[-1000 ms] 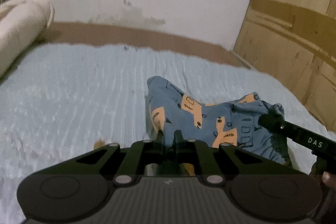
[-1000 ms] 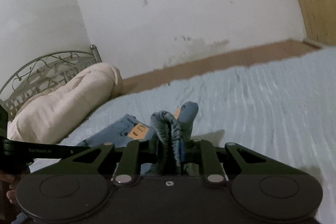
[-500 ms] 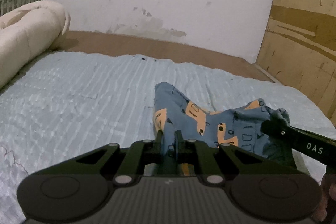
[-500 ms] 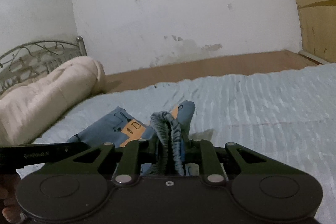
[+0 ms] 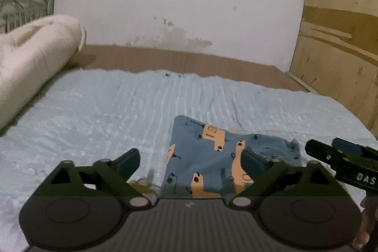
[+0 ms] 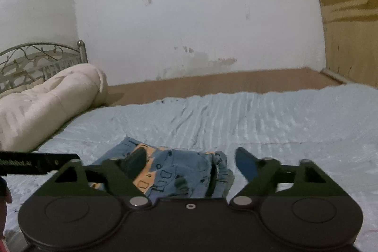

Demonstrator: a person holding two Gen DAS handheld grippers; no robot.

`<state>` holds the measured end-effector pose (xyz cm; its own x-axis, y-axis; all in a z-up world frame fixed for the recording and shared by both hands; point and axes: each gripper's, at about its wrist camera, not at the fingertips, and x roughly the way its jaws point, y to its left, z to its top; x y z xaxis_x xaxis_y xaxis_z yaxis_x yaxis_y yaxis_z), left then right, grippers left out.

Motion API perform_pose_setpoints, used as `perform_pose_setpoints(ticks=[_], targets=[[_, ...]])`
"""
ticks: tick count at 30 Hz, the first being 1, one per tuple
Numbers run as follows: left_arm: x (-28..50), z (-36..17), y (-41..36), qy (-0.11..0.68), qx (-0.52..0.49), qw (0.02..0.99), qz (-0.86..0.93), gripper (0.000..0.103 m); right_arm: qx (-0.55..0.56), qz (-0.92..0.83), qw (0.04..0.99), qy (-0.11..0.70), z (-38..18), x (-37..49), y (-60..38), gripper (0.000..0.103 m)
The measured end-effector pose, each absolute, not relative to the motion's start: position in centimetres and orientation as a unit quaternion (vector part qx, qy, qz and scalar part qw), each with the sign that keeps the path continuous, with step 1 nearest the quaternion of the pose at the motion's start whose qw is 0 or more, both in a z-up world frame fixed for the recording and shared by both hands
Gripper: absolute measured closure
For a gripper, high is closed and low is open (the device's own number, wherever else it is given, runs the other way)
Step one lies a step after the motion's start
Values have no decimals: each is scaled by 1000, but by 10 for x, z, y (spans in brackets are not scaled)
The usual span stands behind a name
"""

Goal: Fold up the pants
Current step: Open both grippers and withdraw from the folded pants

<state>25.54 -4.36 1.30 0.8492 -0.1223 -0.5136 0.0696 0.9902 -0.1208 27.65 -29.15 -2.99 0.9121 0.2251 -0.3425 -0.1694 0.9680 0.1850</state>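
Observation:
The blue pants (image 5: 212,157) with orange car prints lie folded on the light-blue bedspread (image 5: 106,110). In the left wrist view my left gripper (image 5: 189,157) hovers over their near left edge, its jaws opening wide, the pads off the cloth. In the right wrist view the pants (image 6: 179,171) show a bunched waistband end between the spread fingers of my right gripper (image 6: 191,157), whose jaws are also opening and press on nothing. The right gripper's tip (image 5: 340,157) shows at the right edge of the left wrist view.
A rolled cream quilt (image 6: 47,105) lies at the left by a metal headboard (image 6: 35,60). A brown bed edge (image 5: 189,60) runs along the white wall. Wooden panelling (image 5: 342,39) stands at the right. A person's fingers (image 5: 366,216) show at the lower right.
Both grippers have let go of the pants and opened wide. The cloth, earlier pinched and lifted, now lies flatter on the bedspread.

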Motion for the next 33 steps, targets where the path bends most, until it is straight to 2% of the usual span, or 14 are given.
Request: perform_pose_setpoints(ticks=[2,4,11,20,33], targets=[[237,20,-42,260,-44,963,-52,1,71,103,977,171,-24,258,-292,6],[217,26,-39,249,-43,966,-50,1,69,103,979,160,-17,238,-292,1],[147,31,-31,241,-31,968,-55,1,64,100,982,148,0,162,-291,1],[85,18,-21,239,-28,969,-46,1,63,80,981,164,-12,80,-278,1],[75,15,-9,239,-35,970,-26,1,47,86,982,164,-13,67,-267,1]])
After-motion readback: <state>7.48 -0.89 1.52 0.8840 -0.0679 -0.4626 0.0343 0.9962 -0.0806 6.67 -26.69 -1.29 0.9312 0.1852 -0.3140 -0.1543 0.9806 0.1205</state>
